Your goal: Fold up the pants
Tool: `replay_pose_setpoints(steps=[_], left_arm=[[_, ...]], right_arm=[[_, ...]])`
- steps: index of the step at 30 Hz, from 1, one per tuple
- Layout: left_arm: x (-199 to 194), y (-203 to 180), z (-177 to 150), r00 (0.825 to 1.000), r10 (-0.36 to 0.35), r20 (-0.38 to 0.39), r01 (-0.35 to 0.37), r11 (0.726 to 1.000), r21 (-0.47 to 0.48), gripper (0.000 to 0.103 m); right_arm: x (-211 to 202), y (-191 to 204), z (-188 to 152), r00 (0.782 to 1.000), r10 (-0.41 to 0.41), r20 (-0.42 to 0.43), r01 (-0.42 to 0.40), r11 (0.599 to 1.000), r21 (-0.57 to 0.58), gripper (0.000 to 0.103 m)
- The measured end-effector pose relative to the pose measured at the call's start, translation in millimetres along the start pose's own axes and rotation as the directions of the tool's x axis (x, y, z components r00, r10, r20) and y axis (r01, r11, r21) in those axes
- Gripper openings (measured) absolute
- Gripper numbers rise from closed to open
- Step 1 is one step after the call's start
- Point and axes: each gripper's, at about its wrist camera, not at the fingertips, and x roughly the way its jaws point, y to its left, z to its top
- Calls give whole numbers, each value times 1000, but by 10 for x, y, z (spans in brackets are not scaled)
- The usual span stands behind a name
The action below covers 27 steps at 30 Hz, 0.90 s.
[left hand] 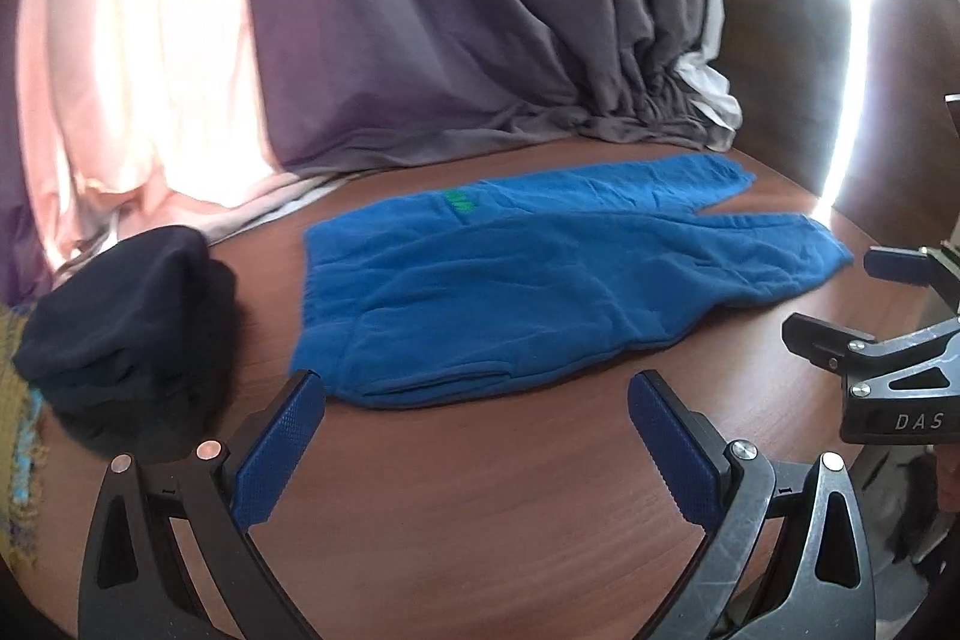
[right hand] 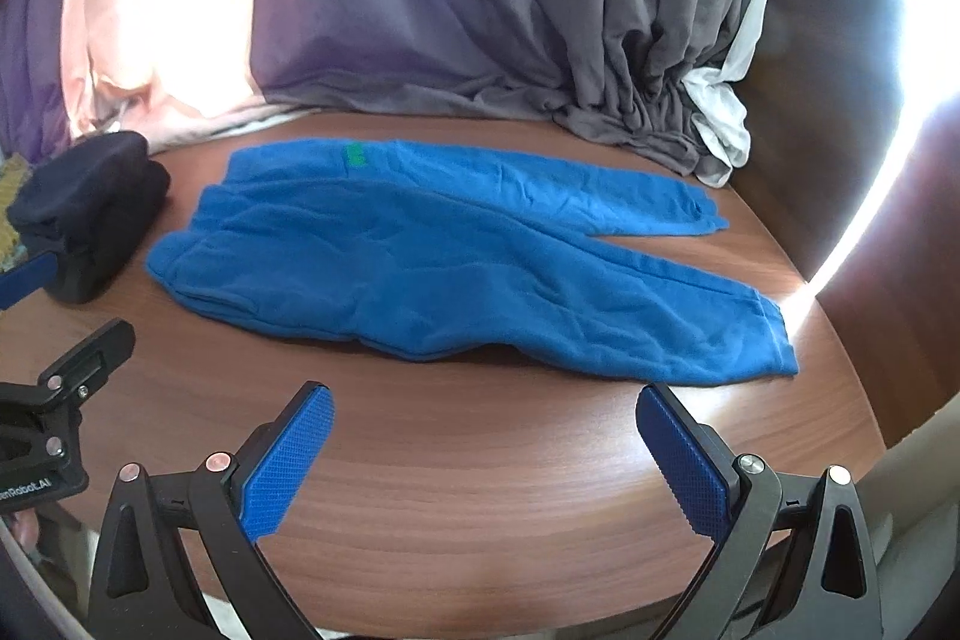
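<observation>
Blue sweatpants (left hand: 540, 274) lie flat on the round wooden table (left hand: 480, 490), waist to the left, two legs running right, a small green mark near the waist. They also show in the right wrist view (right hand: 456, 268). My left gripper (left hand: 477, 388) is open and empty, just in front of the waist's near edge. My right gripper (right hand: 483, 400) is open and empty, in front of the near leg. The right gripper also shows at the right edge of the left wrist view (left hand: 834, 298), beside the near leg's cuff.
A folded dark navy garment (left hand: 132, 334) sits left of the pants, also in the right wrist view (right hand: 90, 208). Grey and pink curtains (left hand: 450, 10) bunch onto the table's far edge. A yellow knitted item (left hand: 15, 400) lies at far left.
</observation>
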Motion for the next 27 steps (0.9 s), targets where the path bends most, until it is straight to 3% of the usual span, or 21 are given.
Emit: replay_pose_setpoints(steps=[11, 17, 27], left_arm=[[534, -197, -32, 999, 19, -43, -13, 990, 138, 103], [841, -353, -72, 993, 40, -112, -19, 984, 177, 103], [1203, -478, -65, 983, 84, -163, -51, 979, 197, 103]], right_arm=[[388, -18, 45, 996, -83, -38, 80, 994, -71, 102], [719, -175, 38, 995, -62, -77, 54, 994, -98, 102], [1119, -352, 38, 993, -21, -117, 7, 993, -118, 101]])
